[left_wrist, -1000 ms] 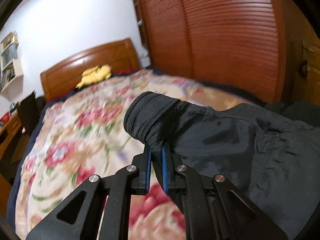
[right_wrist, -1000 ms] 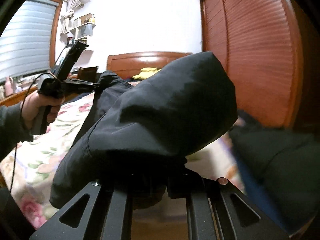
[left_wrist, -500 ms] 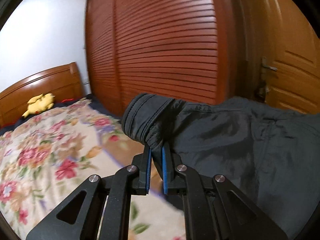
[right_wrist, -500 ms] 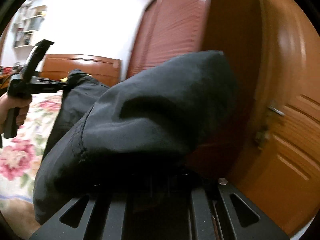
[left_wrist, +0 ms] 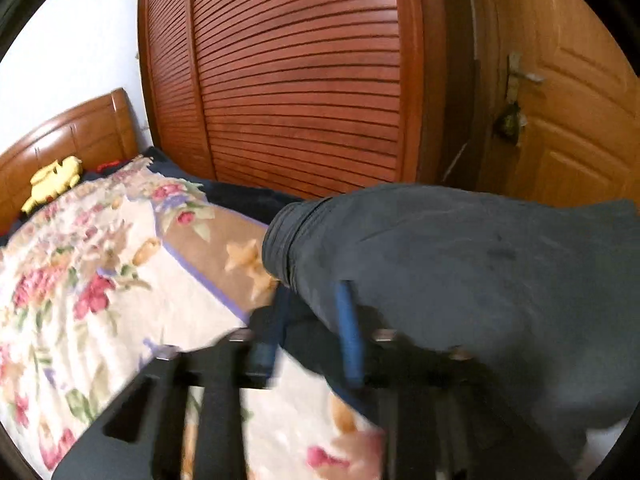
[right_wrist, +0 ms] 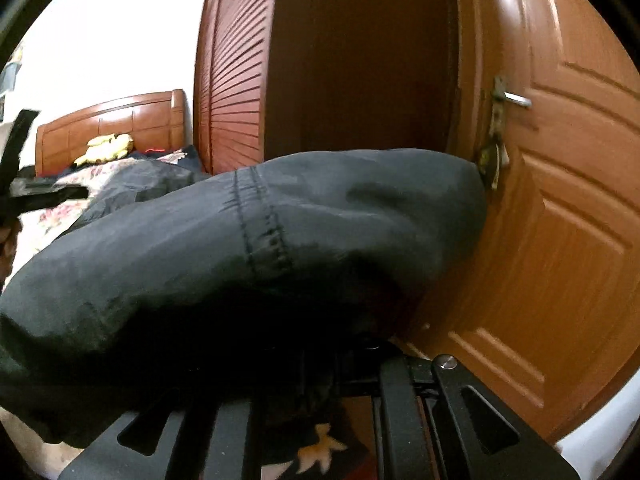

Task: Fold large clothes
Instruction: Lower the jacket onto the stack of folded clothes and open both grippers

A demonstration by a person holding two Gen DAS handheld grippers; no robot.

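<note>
Where the floral quilt [left_wrist: 120,320] covers the bed, a large dark grey garment [left_wrist: 460,272] is seen lying across its near corner, reaching from a ribbed cuff [left_wrist: 280,248] toward the right edge of the left wrist view.

Left gripper [left_wrist: 316,316]: jaws have just been opening and stand apart; blue pads [left_wrist: 349,328] are seen clear of one another, with the cuff end of the garment lying over and between them, no longer pinched. Motion blur softens the fingers, so contact with the right pad cannot be ruled out.

Right gripper [right_wrist: 320,364]: fingertips are buried under a bunched fold of the same garment [right_wrist: 260,248], which is draped over the jaws; these are closed, apparently on that fabric, though the pads themselves are hidden.

Surroundings, as recorded: a wooden headboard [left_wrist: 72,132] at the far end of the bed; a yellow plush toy [left_wrist: 54,182] beside it; a louvred wardrobe door [left_wrist: 296,80] along the bed's far side; a panelled room door [right_wrist: 560,200] with a metal lever handle [right_wrist: 514,98] to the right. The left gripper's black frame [right_wrist: 24,184] is glimpsed at the left edge of the right wrist view.
</note>
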